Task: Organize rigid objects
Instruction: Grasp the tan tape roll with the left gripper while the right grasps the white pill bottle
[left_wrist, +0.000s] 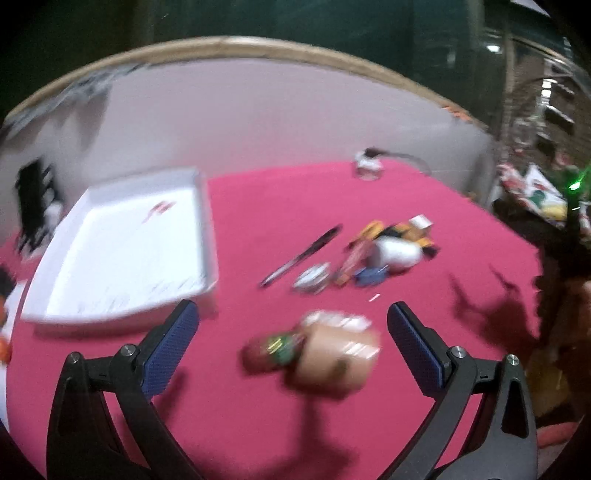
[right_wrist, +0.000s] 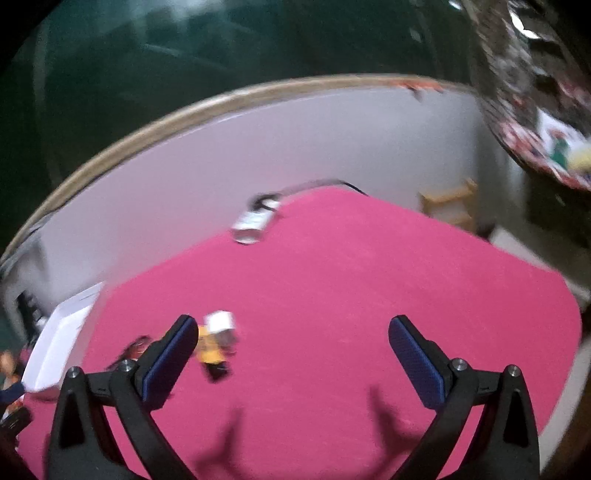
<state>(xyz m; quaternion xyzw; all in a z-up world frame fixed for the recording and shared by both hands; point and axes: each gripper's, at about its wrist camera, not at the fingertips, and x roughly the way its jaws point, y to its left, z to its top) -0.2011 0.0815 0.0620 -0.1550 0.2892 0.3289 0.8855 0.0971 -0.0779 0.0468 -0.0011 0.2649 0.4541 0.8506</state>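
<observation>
In the left wrist view my left gripper (left_wrist: 291, 321) is open and empty above a pink cloth. A blurred tan object with a red and green end (left_wrist: 314, 350) lies on the cloth between its fingers. Beyond it lie a black pen (left_wrist: 301, 254), a small round tin (left_wrist: 312, 277), and a pile of small toys (left_wrist: 391, 245). A white tray (left_wrist: 74, 295) sits at the left. In the right wrist view my right gripper (right_wrist: 293, 328) is open and empty. A yellow toy with a white top (right_wrist: 216, 343) lies by its left finger.
A small white jar with a cord (left_wrist: 367, 164) stands at the cloth's far edge, also in the right wrist view (right_wrist: 255, 219). The tray's corner (right_wrist: 55, 343) shows at the left there. A grey wall (left_wrist: 258, 118) backs the table. Patterned clutter (left_wrist: 535, 192) lies right.
</observation>
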